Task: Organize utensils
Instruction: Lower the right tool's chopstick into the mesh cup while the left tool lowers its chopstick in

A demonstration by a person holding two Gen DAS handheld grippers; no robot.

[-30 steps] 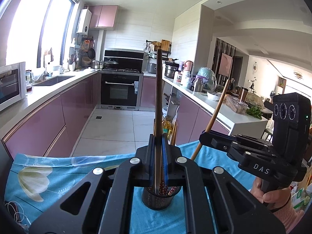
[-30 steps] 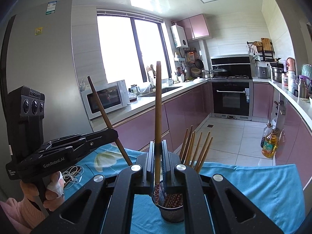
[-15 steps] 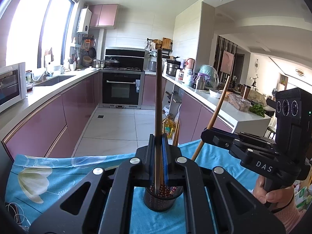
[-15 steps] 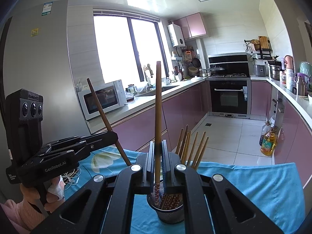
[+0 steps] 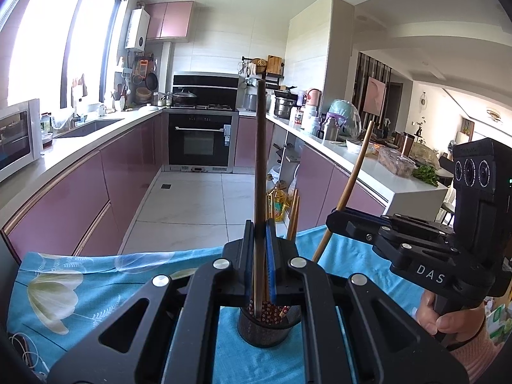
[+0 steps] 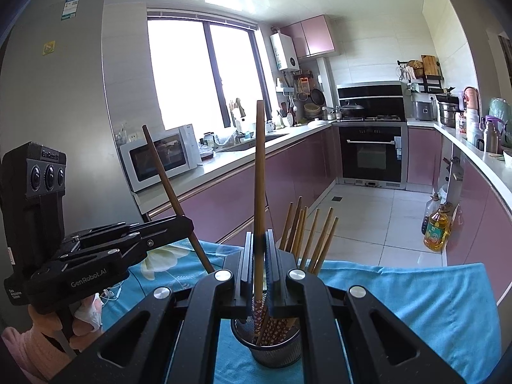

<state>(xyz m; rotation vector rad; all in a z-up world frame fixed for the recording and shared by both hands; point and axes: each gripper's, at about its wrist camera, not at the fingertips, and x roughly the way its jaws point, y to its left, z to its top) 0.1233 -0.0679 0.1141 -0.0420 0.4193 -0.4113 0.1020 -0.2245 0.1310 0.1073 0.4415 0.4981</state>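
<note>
A dark mesh utensil holder (image 5: 268, 329) (image 6: 275, 345) stands on the blue flowered cloth just beneath both grippers. Several wooden chopsticks (image 6: 307, 233) lean in it. My left gripper (image 5: 259, 249) is shut on a dark brown chopstick (image 5: 260, 160), held upright with its patterned lower end down in the holder's mouth. My right gripper (image 6: 260, 256) is shut on a lighter brown chopstick (image 6: 260, 166), also upright with its lower end in the holder. Each gripper shows in the other's view: the right one (image 5: 332, 220) with its slanting stick, and the left one (image 6: 188, 224) likewise.
The blue cloth (image 6: 400, 294) covers the table; a white earphone cable (image 5: 19, 345) lies at its left edge. Beyond it are the tiled floor, pink cabinets, a microwave (image 6: 160, 160) and oil bottles (image 6: 435, 227) on the floor. A hand (image 5: 448, 320) holds the right gripper's handle.
</note>
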